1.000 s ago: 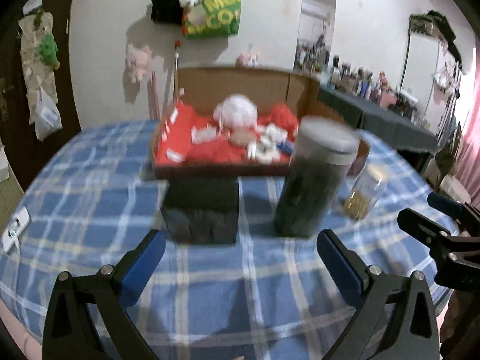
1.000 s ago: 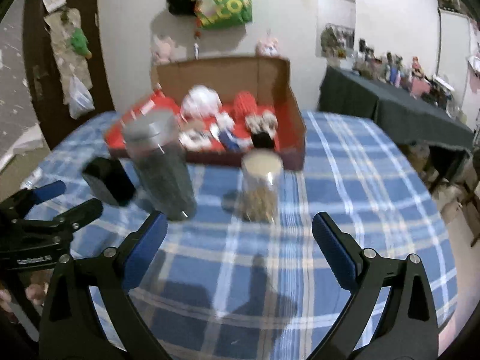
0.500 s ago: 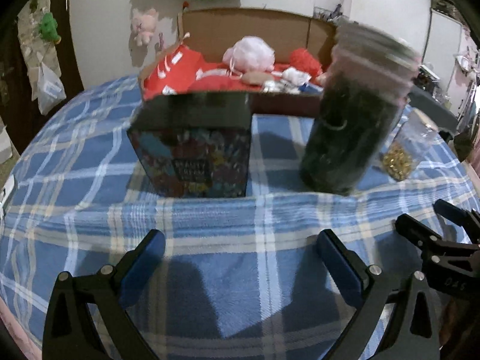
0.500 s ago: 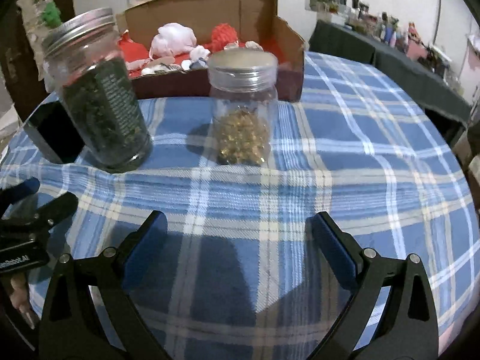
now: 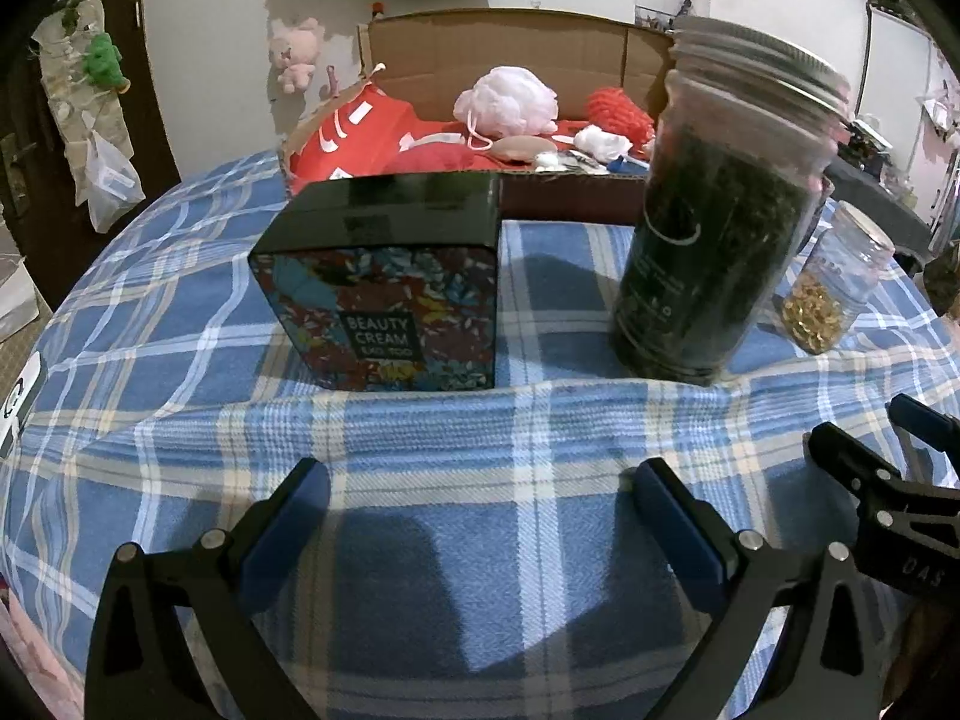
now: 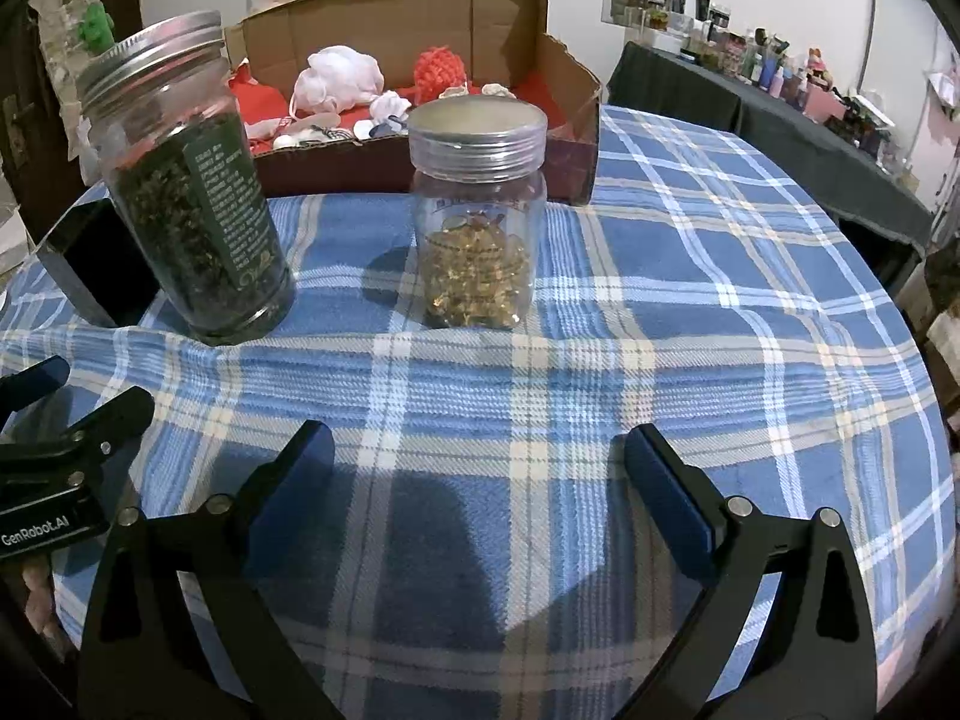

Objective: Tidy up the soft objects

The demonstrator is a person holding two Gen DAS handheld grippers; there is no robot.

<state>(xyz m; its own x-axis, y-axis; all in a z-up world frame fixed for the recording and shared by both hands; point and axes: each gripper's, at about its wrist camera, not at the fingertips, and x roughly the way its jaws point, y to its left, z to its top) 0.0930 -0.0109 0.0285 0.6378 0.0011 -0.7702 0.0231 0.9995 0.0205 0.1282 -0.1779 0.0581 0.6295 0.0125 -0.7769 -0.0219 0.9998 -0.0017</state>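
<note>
A cardboard box (image 5: 528,54) at the far side of the table holds soft things: a pink mesh puff (image 5: 507,103), a red yarn ball (image 5: 618,111), red cloth (image 5: 354,132) and small white pieces. The same box (image 6: 570,84) shows in the right wrist view with the puff (image 6: 342,81) and the yarn ball (image 6: 438,69). My left gripper (image 5: 480,495) is open and empty, low over the near tablecloth, facing a black "Beauty Cream" box (image 5: 390,294). My right gripper (image 6: 480,462) is open and empty, facing a small jar of gold beads (image 6: 477,222).
A tall jar of dark leaves (image 5: 726,204) with a metal lid stands between the black box and the bead jar (image 5: 834,288). The round table wears a blue plaid cloth (image 6: 720,300). A dark side table (image 6: 750,114) with bottles stands far right. Bags hang on the wall.
Both grippers have dropped lower and come closer to the table's near edge; the black box and jars now loom larger. Both stay open and empty.
</note>
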